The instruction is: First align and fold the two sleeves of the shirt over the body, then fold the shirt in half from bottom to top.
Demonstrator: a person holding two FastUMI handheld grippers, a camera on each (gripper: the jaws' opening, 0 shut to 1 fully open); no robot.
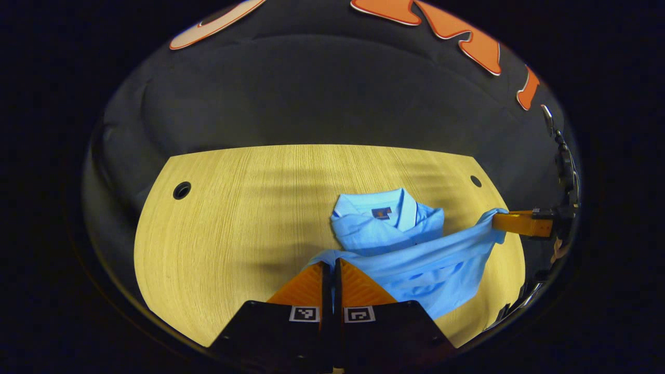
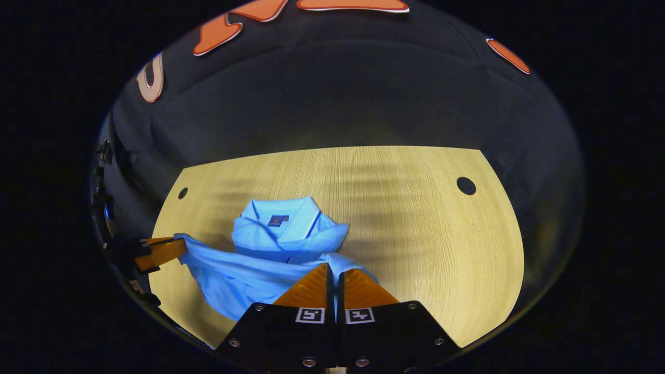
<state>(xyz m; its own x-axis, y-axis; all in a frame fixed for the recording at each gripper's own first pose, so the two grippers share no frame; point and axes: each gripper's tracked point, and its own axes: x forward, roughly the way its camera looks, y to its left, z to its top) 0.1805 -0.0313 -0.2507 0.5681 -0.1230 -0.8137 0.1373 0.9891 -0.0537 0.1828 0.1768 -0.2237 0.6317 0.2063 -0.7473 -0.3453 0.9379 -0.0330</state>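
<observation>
A light blue collared shirt (image 1: 395,244) lies on the wooden table (image 1: 234,228), collar toward the far side, its lower part lifted and stretched between both grippers. In the left gripper view my left gripper (image 1: 331,266) is shut on the shirt's bottom hem at one corner. The right gripper (image 1: 506,221) shows farther off at the right, pinching the other corner. In the right gripper view the shirt (image 2: 270,249) hangs left of centre, my right gripper (image 2: 334,270) is shut on its hem, and the left gripper (image 2: 174,248) holds the far corner.
The table (image 2: 426,234) has round cable holes near its far corners (image 1: 182,190) (image 1: 476,181) (image 2: 466,185). Bare wood stretches to the left of the shirt in the left gripper view and to the right in the right gripper view. The black cloth wall stands behind.
</observation>
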